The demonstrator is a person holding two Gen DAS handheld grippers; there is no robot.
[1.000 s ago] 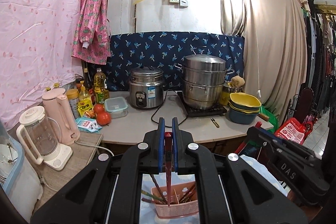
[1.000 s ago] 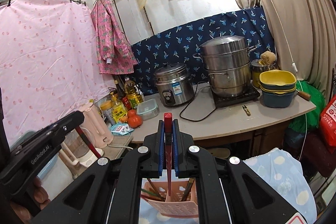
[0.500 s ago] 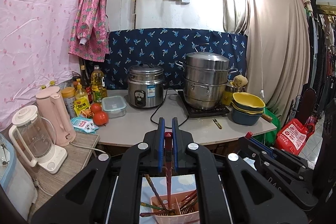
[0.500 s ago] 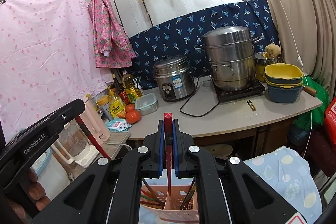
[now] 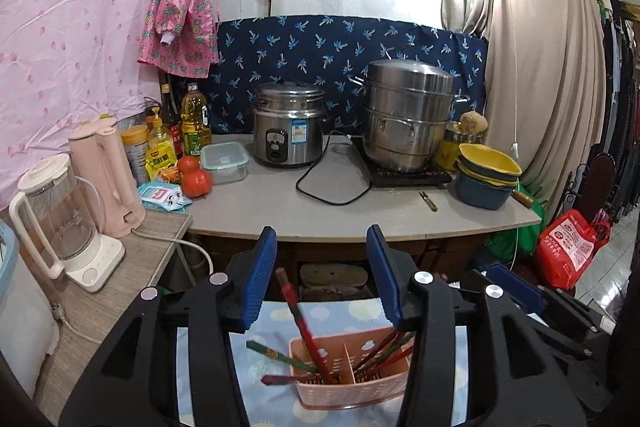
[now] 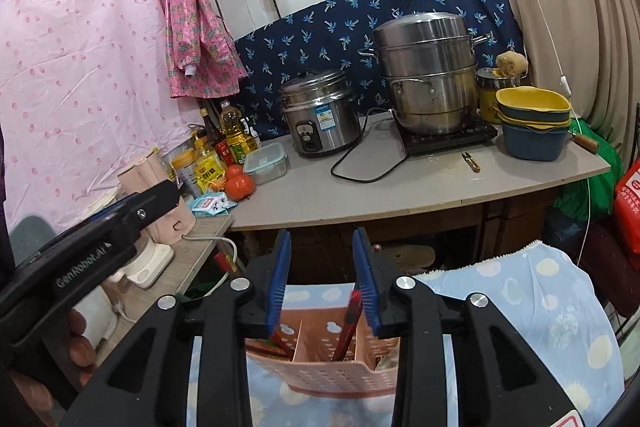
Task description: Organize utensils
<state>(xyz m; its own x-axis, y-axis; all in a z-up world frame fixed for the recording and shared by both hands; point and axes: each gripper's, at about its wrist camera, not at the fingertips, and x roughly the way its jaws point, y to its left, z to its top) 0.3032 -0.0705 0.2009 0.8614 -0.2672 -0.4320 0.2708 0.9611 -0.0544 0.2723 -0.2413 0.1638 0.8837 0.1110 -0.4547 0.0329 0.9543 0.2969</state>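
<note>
Chopsticks [image 5: 303, 323] in basket [image 5: 352, 393], basket base cut off by frame

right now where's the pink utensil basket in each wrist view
Left wrist view: the pink utensil basket sits bottom centre, between the open left claw arms, chopsticks in both compartments.
Right wrist view: the basket sits bottom centre, under the right claw, tilted.
Shared landmark: the steel steamer pot on the counter behind.
</note>
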